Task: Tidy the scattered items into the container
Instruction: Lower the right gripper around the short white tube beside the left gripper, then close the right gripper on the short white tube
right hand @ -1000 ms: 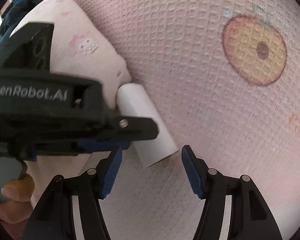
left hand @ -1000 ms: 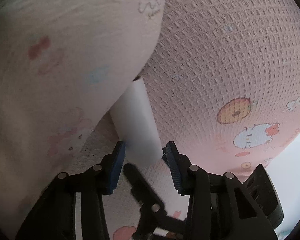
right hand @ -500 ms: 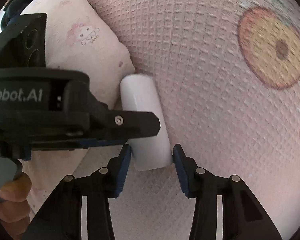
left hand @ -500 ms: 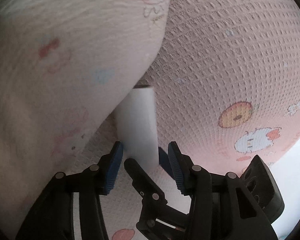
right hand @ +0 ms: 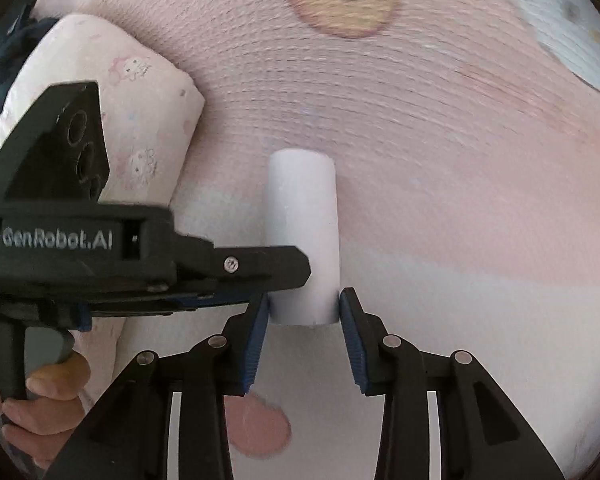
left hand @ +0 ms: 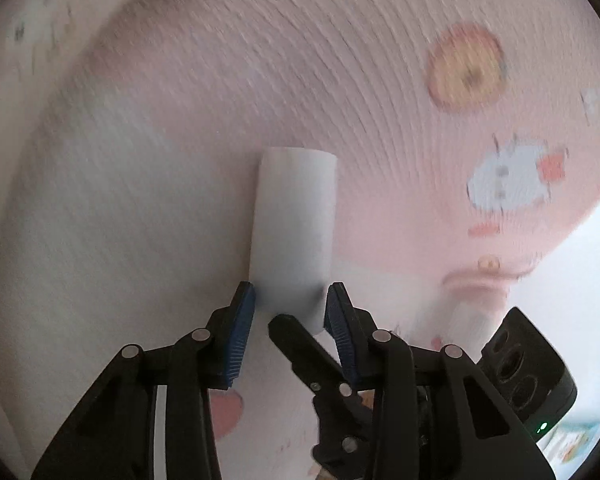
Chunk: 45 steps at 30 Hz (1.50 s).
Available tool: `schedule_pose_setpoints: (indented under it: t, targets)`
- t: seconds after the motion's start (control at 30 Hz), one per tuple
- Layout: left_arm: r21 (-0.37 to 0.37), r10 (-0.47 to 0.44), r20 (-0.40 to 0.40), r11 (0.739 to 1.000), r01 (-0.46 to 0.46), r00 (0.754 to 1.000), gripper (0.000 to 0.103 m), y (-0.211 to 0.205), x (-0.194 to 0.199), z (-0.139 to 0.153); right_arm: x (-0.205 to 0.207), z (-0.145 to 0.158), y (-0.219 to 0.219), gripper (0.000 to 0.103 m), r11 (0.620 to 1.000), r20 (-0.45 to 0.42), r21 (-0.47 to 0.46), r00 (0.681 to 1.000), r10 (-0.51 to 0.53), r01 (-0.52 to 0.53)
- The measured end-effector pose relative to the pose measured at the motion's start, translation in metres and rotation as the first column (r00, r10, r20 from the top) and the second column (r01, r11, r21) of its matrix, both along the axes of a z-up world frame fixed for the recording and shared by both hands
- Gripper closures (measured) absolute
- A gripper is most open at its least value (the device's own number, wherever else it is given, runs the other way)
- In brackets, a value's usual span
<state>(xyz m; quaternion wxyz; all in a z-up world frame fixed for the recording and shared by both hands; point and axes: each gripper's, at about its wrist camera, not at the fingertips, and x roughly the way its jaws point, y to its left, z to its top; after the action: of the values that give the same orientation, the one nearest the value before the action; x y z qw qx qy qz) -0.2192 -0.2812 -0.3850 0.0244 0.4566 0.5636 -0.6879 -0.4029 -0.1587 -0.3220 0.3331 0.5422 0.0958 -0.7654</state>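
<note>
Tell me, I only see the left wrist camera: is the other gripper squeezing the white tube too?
Observer: Yes. In the right wrist view the right gripper has just been closing, and both its pads now press the near end of the white tube.
Operator: Who holds my gripper?
Observer: A left hand grips the handle of the left gripper, whose jaws have just been closing on the tube too.
Operator: Anything else I can't see?
Observer: Dark blue fabric shows past the pillow, at that view's top left edge.
</note>
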Motion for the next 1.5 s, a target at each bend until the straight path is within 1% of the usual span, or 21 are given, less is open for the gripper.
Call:
schedule_pose_setpoints:
  t: [0.17,0.23,0.27,0.3,0.33,0.37,0.4,0.47,0.57,0.67,0.7,0.73,0.8,0.87,0.93,1.03,1.17,1.27,1.33,1.47,1.5]
  targets:
    - [-0.027,-0.088,-0.011,0.996,0.088,0.996,0.062,0.032,0.002,0.010,0.015,0.007,0.039,0.069,0.998,0.043,-0.016,0.997,-0.059,0.060]
    - [-0.111,-0.118,-0.029,0.987,0.114,0.993,0.062,0.035,-0.001,0.020,0.024,0.007,0.049,0.069,0.997,0.046,-0.011,0.996,-0.074,0.075]
    - [-0.155,-0.123,-0.032,0.981,0.117,0.992,0.059,0.034,-0.003,0.025,0.036,0.005,0.059,0.068,0.997,0.049,-0.008,0.995,-0.082,0.083]
    - [-0.193,-0.118,-0.036,0.975,0.109,0.992,0.055,0.029,-0.002,0.027,0.036,-0.002,0.072,0.068,0.996,0.057,-0.005,0.994,-0.091,0.091]
    - [-0.215,-0.107,-0.034,0.972,0.098,0.994,0.053,0.027,-0.006,0.028,0.041,0.001,0.073,0.068,0.995,0.060,-0.005,0.993,-0.101,0.101]
    - [-0.220,-0.101,-0.029,0.971,0.092,0.994,0.051,0.023,-0.004,0.027,0.049,0.001,0.079,0.068,0.994,0.058,-0.009,0.992,-0.112,0.112]
    - [-0.209,-0.097,-0.021,0.974,0.091,0.995,0.048,0.020,-0.005,0.025,0.049,0.000,0.081,0.065,0.993,0.061,-0.015,0.991,-0.120,0.121]
    - [-0.185,-0.087,-0.015,0.979,0.083,0.996,0.045,0.012,-0.006,0.018,0.042,-0.003,0.074,0.057,0.992,0.067,-0.012,0.990,-0.125,0.126]
    - [-0.188,-0.045,-0.006,0.981,0.043,0.999,0.044,0.004,-0.013,0.011,0.039,-0.001,0.071,0.056,0.993,0.047,-0.004,0.992,-0.118,0.119]
    - [-0.188,-0.062,0.001,0.980,0.061,0.998,0.044,0.006,-0.027,0.005,0.038,-0.004,0.053,0.056,0.995,0.051,-0.013,0.994,-0.095,0.096]
    - [-0.171,-0.063,-0.008,0.983,0.060,0.998,0.044,0.007,-0.029,0.003,0.038,-0.005,0.049,0.056,0.996,0.051,-0.012,0.995,-0.086,0.087]
    - [-0.137,-0.063,-0.021,0.989,0.060,0.998,0.044,0.007,-0.029,0.000,0.036,-0.007,0.046,0.056,0.997,0.049,-0.005,0.996,-0.079,0.080]
    - [-0.094,-0.055,-0.021,0.994,0.053,0.998,0.054,0.011,-0.034,-0.006,0.033,-0.010,0.040,0.056,0.998,0.047,0.018,0.997,-0.067,0.066]
    - [-0.061,-0.049,-0.004,0.997,0.049,0.999,0.059,0.012,-0.034,-0.012,0.035,-0.018,0.036,0.057,0.997,0.068,0.044,0.996,-0.065,0.062]
    - [0.009,-0.033,0.000,0.999,0.033,0.999,0.059,0.013,-0.031,-0.022,0.035,-0.028,0.036,0.064,0.995,0.110,0.074,0.991,-0.074,0.066]
    - [0.041,-0.020,-0.010,0.999,0.020,1.000,0.060,0.015,-0.027,-0.024,0.041,-0.030,0.043,0.065,0.995,0.115,0.042,0.988,-0.100,0.096]
    - [0.015,-0.060,-0.003,0.998,0.060,0.998,0.060,0.026,-0.020,-0.018,0.052,-0.024,0.052,0.065,0.991,0.151,0.023,0.980,-0.131,0.129]
    - [-0.040,-0.131,-0.020,0.991,0.130,0.991,0.060,0.038,-0.014,-0.001,0.064,-0.014,0.059,0.065,0.991,0.154,0.009,0.979,-0.132,0.133]
    - [-0.068,-0.158,-0.043,0.986,0.155,0.986,0.060,0.047,-0.009,0.012,0.074,-0.003,0.063,0.065,0.992,0.150,-0.003,0.980,-0.127,0.129]
    - [-0.116,-0.147,-0.100,0.984,0.135,0.984,0.060,0.066,0.009,0.045,0.097,0.027,0.072,0.065,0.995,0.109,-0.030,0.990,-0.091,0.095]
    - [-0.144,-0.149,-0.116,0.981,0.132,0.982,0.060,0.074,0.015,0.057,0.102,0.034,0.074,0.065,0.995,0.101,-0.034,0.991,-0.086,0.090]
